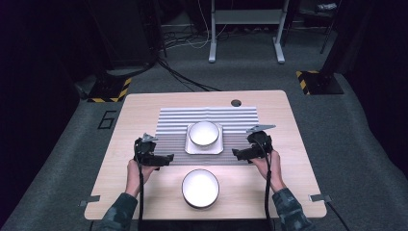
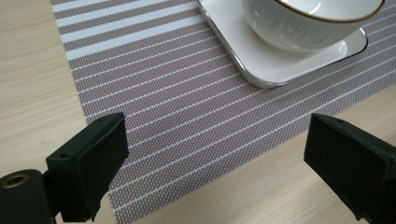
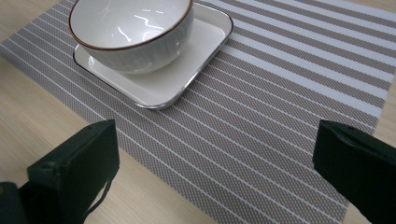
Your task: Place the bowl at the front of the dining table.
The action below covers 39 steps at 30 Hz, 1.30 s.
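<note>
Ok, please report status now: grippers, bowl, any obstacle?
Left gripper open, right gripper open, both empty. Bowl upright on square plate, untouched. Second bowl nearer the person, apart.

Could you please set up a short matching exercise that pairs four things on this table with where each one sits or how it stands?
Things:
1. bowl with brown rim
2. square plate
3. striped mat
4. near bowl

Places or states:
A. lies flat on the wooden table, under the plate
B. stands on the bare table, in front of the mat
C. rests on the mat and carries a bowl
D. sits upright on the plate

Pairs: 1-D, 2-C, 3-A, 4-B
</note>
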Tool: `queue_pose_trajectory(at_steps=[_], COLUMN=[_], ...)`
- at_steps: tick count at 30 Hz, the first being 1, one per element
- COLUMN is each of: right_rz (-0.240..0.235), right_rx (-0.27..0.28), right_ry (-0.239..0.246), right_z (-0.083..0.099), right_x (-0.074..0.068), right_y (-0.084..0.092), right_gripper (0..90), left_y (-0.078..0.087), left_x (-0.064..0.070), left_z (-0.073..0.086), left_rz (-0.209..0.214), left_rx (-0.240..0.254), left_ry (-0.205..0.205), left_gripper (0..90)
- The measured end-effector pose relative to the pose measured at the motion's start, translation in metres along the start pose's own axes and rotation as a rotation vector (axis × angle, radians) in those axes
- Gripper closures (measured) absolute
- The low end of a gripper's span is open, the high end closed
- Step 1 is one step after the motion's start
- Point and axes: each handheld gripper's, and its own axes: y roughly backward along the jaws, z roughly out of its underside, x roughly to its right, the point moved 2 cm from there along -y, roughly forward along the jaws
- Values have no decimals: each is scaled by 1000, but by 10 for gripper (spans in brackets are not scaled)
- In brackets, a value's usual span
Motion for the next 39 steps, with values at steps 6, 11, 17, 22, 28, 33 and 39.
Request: queue_pose_trajectory(at_steps=[6,11,17,22,28,33,39], right_rz=[23,35,54,61,73,87,105], right_rx=[2,-2,1,-2,-3,-3,-11], right_ry=[-9,-31,-39,-55,-73,-84,-115], right_z=[15,23,35,48,63,75,95], right_x=[11,17,22,28,36,40,50], right_y=[10,16,21,23,29,32,37], right_gripper=[0,0,3,3,3,4,4], left_y=[5,9,13,17,18,21,23], left_x=[-2,-7,-14,-22,-28,-33,-39], left_z=[11,20,35,46,60,69,83], left_rz=[-16,-25,-29,-34,-48,-55,-72], left_rx=[-3,-7,-8,-4,-7,1,-8], left_ry=[2,5,10,29,37,32,39], left_gripper=[62,61,61,60,59,59,56])
